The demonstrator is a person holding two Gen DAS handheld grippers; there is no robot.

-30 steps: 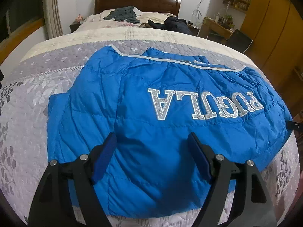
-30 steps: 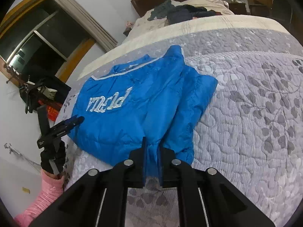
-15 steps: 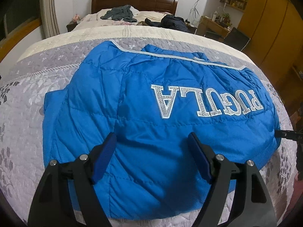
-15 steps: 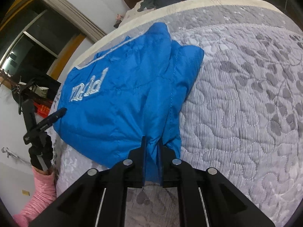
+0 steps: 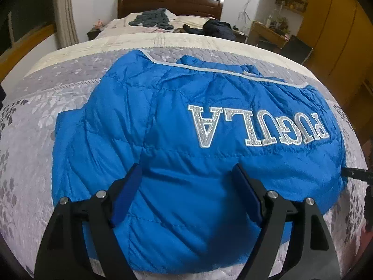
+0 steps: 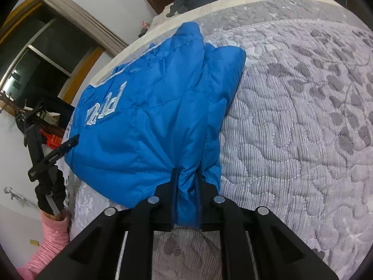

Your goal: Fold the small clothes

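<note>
Since the earlier frame, the jacket point(image 5: 198, 144) has been dragged nearer on the bed point(image 6: 303, 116). Its edge is pinched by the closed right claw point(image 6: 185, 182); the left claw point(image 5: 186, 186) is held wide, empty, at 6 o'clock. One side is folded; more remains.

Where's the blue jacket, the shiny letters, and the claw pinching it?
blue jacket point(image 5: 177, 200): left wrist view, plain padded back.
shiny letters point(image 5: 265, 126): left wrist view, the U.
right claw point(image 6: 185, 179): right wrist view, between its tips.
</note>
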